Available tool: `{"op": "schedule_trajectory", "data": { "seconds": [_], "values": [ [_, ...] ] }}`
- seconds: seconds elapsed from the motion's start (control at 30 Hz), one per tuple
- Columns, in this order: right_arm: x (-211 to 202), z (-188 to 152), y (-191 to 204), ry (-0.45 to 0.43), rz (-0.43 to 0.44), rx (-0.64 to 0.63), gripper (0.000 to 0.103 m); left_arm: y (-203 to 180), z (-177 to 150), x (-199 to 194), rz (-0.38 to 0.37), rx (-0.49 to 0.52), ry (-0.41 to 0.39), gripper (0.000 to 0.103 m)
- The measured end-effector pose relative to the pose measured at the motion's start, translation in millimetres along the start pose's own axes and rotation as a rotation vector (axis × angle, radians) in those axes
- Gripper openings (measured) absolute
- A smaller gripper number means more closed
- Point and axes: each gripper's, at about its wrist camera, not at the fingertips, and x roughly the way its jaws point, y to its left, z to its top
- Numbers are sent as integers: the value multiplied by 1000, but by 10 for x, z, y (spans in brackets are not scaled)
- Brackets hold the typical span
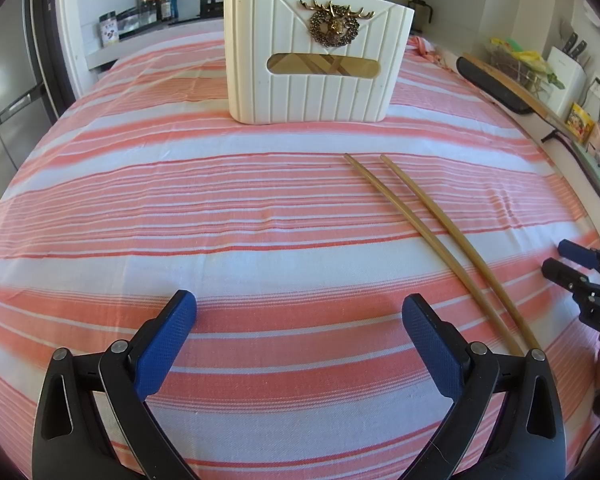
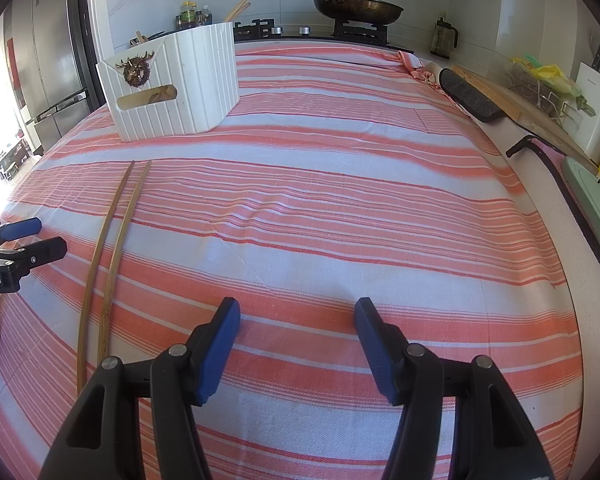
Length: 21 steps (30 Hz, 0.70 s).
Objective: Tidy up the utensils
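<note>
**Two chopsticks down, holder waiting**

In front of the white holder (image 1: 320,56), to its right, two chopsticks (image 1: 440,248) lie side by side on the striped cloth (image 1: 220,220), nearly parallel, not touching; left gripper (image 1: 300,320) hangs released and empty, right gripper (image 2: 298,328) spread too, nothing between its pads; both sit on the near side of the holder. These sticks look light, stiff, thin and likely to roll; I'd pinch mid-shaft, across the width.

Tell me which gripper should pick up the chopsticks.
Probably either: the chopsticks lie between the open left gripper and open right gripper; neither looks clearly nearer.
</note>
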Motion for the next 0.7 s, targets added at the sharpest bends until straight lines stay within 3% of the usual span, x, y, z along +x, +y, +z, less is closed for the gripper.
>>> {"op": "schedule_trajectory", "data": {
  "seconds": [0.33,0.5,0.63,0.7],
  "values": [
    [2,-1,-2,0,1,1,61,0,0,4,3,1,1,102],
    [-1,-3,-1,0,4,3,61,-37,12,-16,51,-8,18,102],
    [-1,-3,-1,0,4,3,61,-106,39,-159,-80,-121,9,102],
    [-2,-3,-1,1,3,2,61,-255,81,-180,-117,-117,15,102]
  ]
}}
